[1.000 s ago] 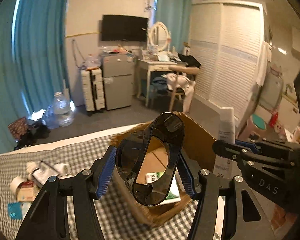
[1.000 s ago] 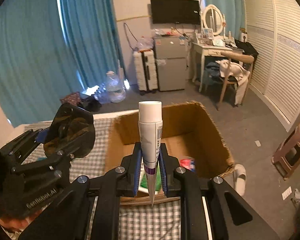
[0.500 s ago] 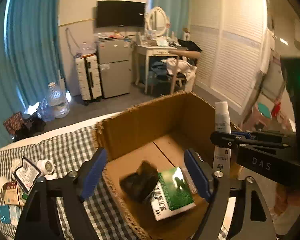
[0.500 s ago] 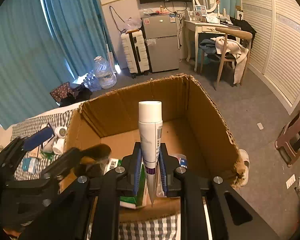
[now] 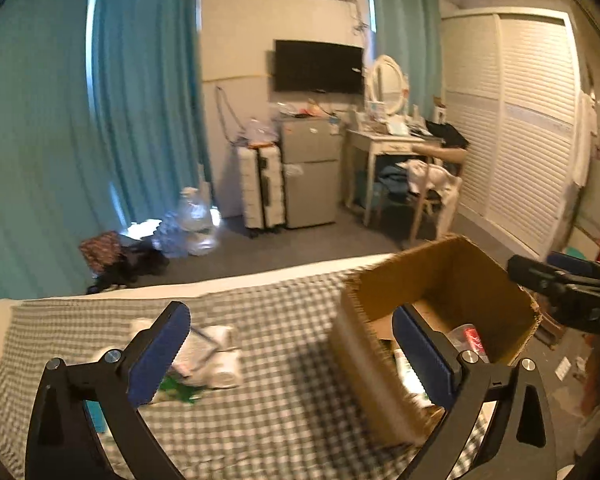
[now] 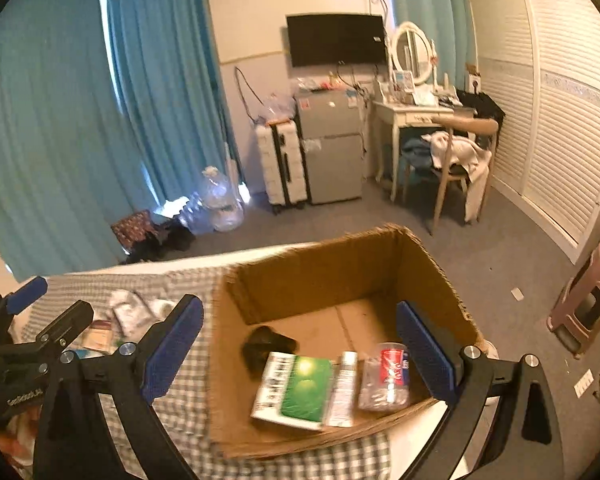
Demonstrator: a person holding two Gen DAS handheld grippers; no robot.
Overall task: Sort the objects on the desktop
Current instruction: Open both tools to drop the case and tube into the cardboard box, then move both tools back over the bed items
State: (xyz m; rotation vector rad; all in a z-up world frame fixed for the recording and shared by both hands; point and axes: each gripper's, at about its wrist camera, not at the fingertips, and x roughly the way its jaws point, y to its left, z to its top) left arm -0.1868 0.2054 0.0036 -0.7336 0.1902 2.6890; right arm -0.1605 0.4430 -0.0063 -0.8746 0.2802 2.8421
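Observation:
An open cardboard box (image 6: 432, 280) stands at the right end of the checked tablecloth (image 5: 284, 344). Inside lie a dark sunglasses case (image 6: 266, 344), a green-and-white carton (image 6: 296, 390), a white tube (image 6: 345, 388) and a clear packet with a red label (image 6: 386, 376). My right gripper (image 6: 300, 352) is open and empty above the box's front. My left gripper (image 5: 296, 354) is open and empty over the cloth left of the box (image 5: 440, 280). Several small packets (image 5: 204, 356) lie on the cloth at the left, also in the right wrist view (image 6: 128, 312).
The cloth-covered surface ends at its far edge (image 5: 220, 288), with grey floor beyond. A chair (image 6: 460, 160), a small fridge (image 6: 332, 148) and a suitcase (image 6: 280, 168) stand far back. A stool (image 6: 588, 300) stands on the floor at the right.
My left gripper dropped the sunglasses case into the box and swung left over the cloth. My right gripper opened and the white tube now lies in the box.

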